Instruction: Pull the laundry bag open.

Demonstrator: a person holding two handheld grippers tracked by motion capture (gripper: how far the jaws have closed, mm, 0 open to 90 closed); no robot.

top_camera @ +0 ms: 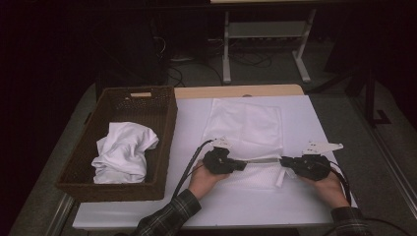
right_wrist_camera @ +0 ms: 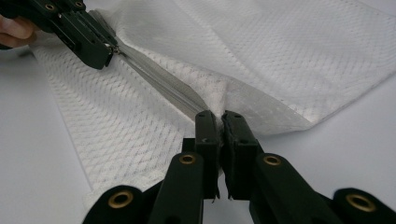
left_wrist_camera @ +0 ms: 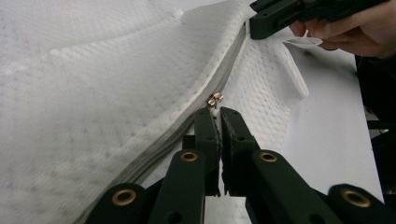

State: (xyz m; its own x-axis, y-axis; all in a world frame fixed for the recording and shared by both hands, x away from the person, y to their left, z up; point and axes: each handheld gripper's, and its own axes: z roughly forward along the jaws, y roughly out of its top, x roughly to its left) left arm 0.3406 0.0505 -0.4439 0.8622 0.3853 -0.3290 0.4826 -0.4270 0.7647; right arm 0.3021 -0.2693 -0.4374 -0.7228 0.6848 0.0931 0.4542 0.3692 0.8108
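- I see the white mesh cover (top_camera: 248, 130) lying flat on the table (top_camera: 196, 201), near the middle, to the right of the basket (top_camera: 164, 142).
- Its zipper (top_camera: 260, 160) runs along the near part of the cover; its long axis lies left to right across the table, stretched straight between my two grippers.
- My left gripper (top_camera: 241, 165) points right along the zipper. In the left gripper view its jaws (left_wrist_camera: 218, 114) are pressed together on the small brass zipper pull (left_wrist_camera: 215, 99).
- My right gripper (top_camera: 284, 161) points left, facing the other one. In the right gripper view its jaws (right_wrist_camera: 219, 119) are clamped on the cover's bunched fabric at the zipper's end.
- The high view gives me what the gripper views lack: the basket at the left with a crumpled white cloth (top_camera: 123, 152) in it, and the cover's far half spread smooth.
- The left gripper view gives me the brass pull, too small to make out from above.
- The right gripper view shows me the grey zipper tape (right_wrist_camera: 159, 79) running straight from its jaws up to the left gripper (right_wrist_camera: 109, 53), and the mesh weave of the cover (right_wrist_camera: 280, 56).
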